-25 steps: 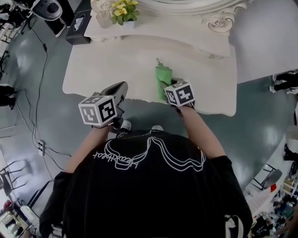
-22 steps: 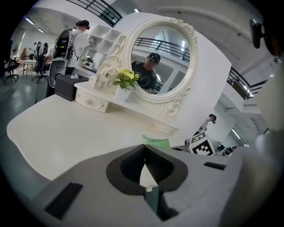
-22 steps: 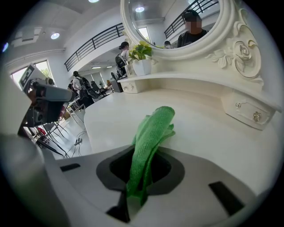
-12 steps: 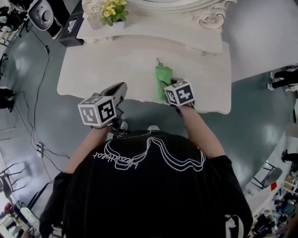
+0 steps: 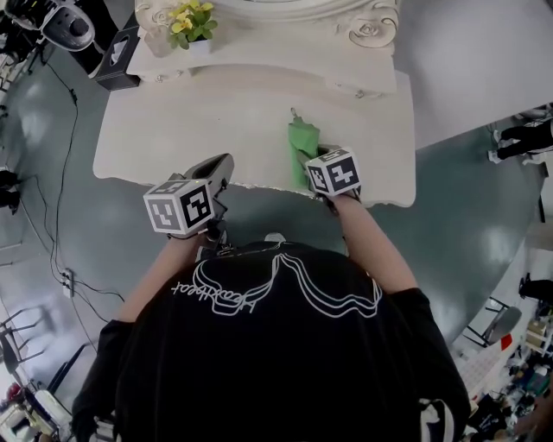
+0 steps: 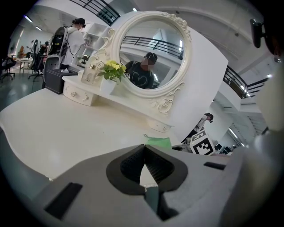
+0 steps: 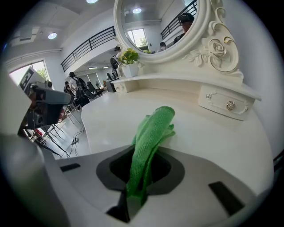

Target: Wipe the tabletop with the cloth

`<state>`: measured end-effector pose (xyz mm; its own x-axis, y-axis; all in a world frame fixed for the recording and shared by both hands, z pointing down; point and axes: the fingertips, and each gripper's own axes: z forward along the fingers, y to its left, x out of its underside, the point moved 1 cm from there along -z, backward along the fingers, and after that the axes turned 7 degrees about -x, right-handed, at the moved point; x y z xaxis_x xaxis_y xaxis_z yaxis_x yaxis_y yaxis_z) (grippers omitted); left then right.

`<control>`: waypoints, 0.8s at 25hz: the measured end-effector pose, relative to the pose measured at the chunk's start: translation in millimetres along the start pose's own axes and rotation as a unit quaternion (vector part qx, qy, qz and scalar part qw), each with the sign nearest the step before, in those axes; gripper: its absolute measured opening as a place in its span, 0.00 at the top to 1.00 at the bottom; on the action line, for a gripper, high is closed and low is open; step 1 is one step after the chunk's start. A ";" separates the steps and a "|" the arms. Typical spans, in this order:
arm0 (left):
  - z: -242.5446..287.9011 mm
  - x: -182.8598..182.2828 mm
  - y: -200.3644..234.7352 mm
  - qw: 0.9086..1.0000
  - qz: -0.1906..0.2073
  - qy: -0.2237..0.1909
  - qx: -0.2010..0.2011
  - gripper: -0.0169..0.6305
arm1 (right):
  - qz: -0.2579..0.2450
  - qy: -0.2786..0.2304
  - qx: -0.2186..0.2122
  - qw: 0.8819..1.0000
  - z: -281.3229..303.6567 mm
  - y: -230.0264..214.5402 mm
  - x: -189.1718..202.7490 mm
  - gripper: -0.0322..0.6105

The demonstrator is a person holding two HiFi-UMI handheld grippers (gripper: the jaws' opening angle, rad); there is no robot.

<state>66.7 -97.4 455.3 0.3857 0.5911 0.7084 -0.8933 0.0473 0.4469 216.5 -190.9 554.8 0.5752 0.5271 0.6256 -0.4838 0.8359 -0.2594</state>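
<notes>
**A:** So, where's the cloth?

**B:** In the right gripper. The jaws are clamped on the near end of it. It's green, bunched into a narrow strip, and sticks out forward past the jaws.

**A:** Is it on the tabletop?

**B:** Head view has it lying over the tabletop, right of centre, running from the front edge toward the back. The far end looks to rest on the surface, but I can't confirm contact from the right gripper view.

**A:** Left gripper?

**B:** Its jaws are closed tip to tip with nothing between them, and only bare tabletop shows through the gap behind the tips. In the head view it sits at the front edge, left of the cloth and clear of it.

**A:** How close are the two grippers?

**B:** Side by side along the front edge but apart. The right gripper's marker cube shows at the right of the left gripper view, just past the cloth.

**A:** What's at the back?

**B:** A raised shelf with a round mirror and yellow flowers at its left end. There's a small drawer under the shelf on the right. All of it is well clear of the cloth.
</notes>
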 end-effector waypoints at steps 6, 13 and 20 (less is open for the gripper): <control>5.6 9.0 -15.7 1.000 0.002 0.002 0.005 0.97 | 0.008 -0.005 0.008 1.000 -16.4 -15.4 11.7 0.86; 16.3 19.3 -34.7 1.000 0.004 0.011 0.011 0.97 | 0.013 -0.007 0.016 1.000 -35.0 -33.0 25.3 0.86; 24.7 24.1 -49.9 1.000 0.010 0.015 0.018 0.97 | 0.021 -0.009 0.029 0.999 -51.8 -51.3 38.4 0.86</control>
<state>126.2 -105.5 463.6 0.3603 0.6148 0.7016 -0.8918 0.0065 0.4523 297.6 -205.6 554.0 0.5417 0.5576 0.6290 -0.5441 0.8030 -0.2432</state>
